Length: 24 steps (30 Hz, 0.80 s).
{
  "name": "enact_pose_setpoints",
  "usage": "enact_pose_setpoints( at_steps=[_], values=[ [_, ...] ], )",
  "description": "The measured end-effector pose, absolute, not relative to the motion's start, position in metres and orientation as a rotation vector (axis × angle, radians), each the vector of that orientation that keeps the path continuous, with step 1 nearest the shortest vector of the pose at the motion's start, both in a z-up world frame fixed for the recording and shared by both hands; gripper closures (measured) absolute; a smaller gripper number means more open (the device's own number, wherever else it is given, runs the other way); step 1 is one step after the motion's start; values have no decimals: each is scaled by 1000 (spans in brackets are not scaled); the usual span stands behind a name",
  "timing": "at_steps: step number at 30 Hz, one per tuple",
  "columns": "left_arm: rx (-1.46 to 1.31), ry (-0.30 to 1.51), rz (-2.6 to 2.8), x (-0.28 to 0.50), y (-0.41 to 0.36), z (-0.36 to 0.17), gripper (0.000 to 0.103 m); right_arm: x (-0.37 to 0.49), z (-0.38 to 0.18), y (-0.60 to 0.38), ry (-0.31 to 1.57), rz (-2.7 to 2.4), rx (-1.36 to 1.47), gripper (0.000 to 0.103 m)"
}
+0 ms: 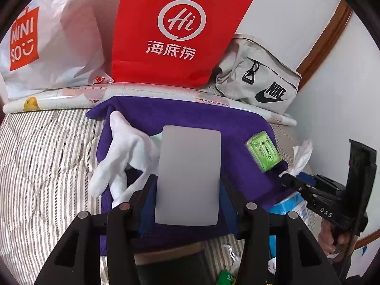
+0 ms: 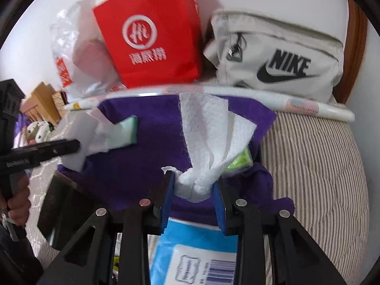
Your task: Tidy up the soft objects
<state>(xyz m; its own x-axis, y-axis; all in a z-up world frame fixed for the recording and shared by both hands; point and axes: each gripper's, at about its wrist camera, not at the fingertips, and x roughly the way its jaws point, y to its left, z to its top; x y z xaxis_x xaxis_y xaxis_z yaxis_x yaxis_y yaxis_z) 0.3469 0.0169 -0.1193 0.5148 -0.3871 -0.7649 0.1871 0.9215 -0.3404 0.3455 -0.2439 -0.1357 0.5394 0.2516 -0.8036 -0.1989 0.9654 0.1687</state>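
Tissue (image 2: 204,142), white and crumpled, sits bunched between the blue pads of the right gripper (image 2: 193,187), whose jaws are clamped on its twisted lower end while the loose part fans upward. Below it lies a blue tissue pack (image 2: 190,249), its lower part cut off by the frame. The left gripper (image 1: 187,190) holds a flat grey card (image 1: 188,178) between its jaws, which hides part of the purple towel (image 1: 166,114) beneath. White gloves (image 1: 118,156) lie on the towel's left, partly tucked behind the card; a green cassette (image 1: 263,152) rests on its right edge. The towel covers a striped bed (image 1: 47,166). Behind stand a red paper bag (image 1: 175,30), a white plastic bag (image 1: 47,42) and a grey Nike pouch (image 1: 258,78).
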Motion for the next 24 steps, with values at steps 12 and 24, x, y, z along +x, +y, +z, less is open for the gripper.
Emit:
enact_pose_setpoints(
  at_steps=[12, 24],
  values=[
    [-195, 1041, -278, 371, 13, -137, 54, 363, -155, -246, 1052, 260, 60, 70],
    [-187, 1077, -256, 381, 10, -149, 54, 375, -171, -256, 1135, 247, 92, 70]
  ],
)
